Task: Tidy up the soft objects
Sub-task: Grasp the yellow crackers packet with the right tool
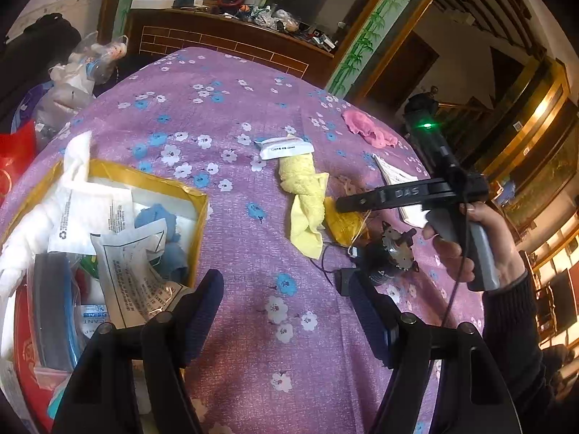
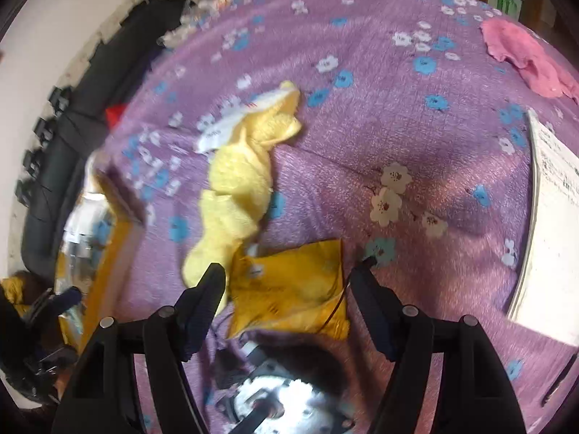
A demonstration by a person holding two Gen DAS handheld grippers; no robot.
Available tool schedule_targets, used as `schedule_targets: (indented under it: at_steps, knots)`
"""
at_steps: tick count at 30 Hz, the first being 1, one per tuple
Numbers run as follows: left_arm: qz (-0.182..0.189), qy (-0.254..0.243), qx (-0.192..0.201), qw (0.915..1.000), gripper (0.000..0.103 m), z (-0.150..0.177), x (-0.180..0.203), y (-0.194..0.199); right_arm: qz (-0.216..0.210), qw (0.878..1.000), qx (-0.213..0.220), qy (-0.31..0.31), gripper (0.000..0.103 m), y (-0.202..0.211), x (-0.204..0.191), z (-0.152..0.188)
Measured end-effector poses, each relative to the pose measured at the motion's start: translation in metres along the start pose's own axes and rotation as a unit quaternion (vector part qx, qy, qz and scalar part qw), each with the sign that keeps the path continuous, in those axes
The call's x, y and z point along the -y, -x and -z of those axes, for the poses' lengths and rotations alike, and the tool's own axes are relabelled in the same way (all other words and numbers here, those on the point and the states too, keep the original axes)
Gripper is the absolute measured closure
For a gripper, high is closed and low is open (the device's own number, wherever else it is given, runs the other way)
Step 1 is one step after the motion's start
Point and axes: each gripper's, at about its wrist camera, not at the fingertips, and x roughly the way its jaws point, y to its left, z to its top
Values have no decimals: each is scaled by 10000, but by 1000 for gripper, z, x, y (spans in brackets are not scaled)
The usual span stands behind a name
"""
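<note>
Between the parted jaws of the right gripper [image 2: 287, 276] lay a mustard-yellow pouch [image 2: 289, 289], flat on the purple flowered cloth of the table [image 2: 362, 126]; nothing was clamped, and the pads stood clear on either side of it, the left pad just beside its edge. From the pouch, a pale yellow towel [image 2: 239, 184] ran off toward eleven o'clock in the right wrist view, its long axis slanting from near the left pad up to a white packet [image 2: 231, 123] that overlapped its far end. A pink cloth [image 2: 521, 58] lay well apart at about one o'clock, and a white booklet [image 2: 550, 217] at three o'clock. At six o'clock, just under the gripper, sat a dark object with a metal disc [image 2: 275, 390]; what it was I could not tell. In the left wrist view, the left gripper [image 1: 286, 282] hung with its jaws apart and empty over bare cloth, the towel [image 1: 305, 199] beyond it at twelve o'clock and the open yellow-edged box [image 1: 144, 181] of packets and cloths at about ten o'clock. A hand [image 1: 470, 238] held the right gripper [image 1: 347, 202] over the pouch [image 1: 343, 224]. My judgement is that the right hand was much the nearer to the pouch, already straddling it, so closing there seemed the likely next step, with the box lying across toward the left.
</note>
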Motion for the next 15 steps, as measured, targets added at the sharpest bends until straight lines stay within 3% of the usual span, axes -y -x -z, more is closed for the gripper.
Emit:
schedule_targets:
  at_steps: [5,10,15]
  knots:
    - [-36,-69,9,10000,28,0,4,0,200,9998,-18,61,35,-4,-7,-5]
    - [-27,-69,-31,10000,28,2,8,-3,-185,9997,-86,-125,36,-2,-1,2]
    - [-28,7,-97,9999,28,1,10,-10,-245,9994,-69,-255,32,-4,-2,5]
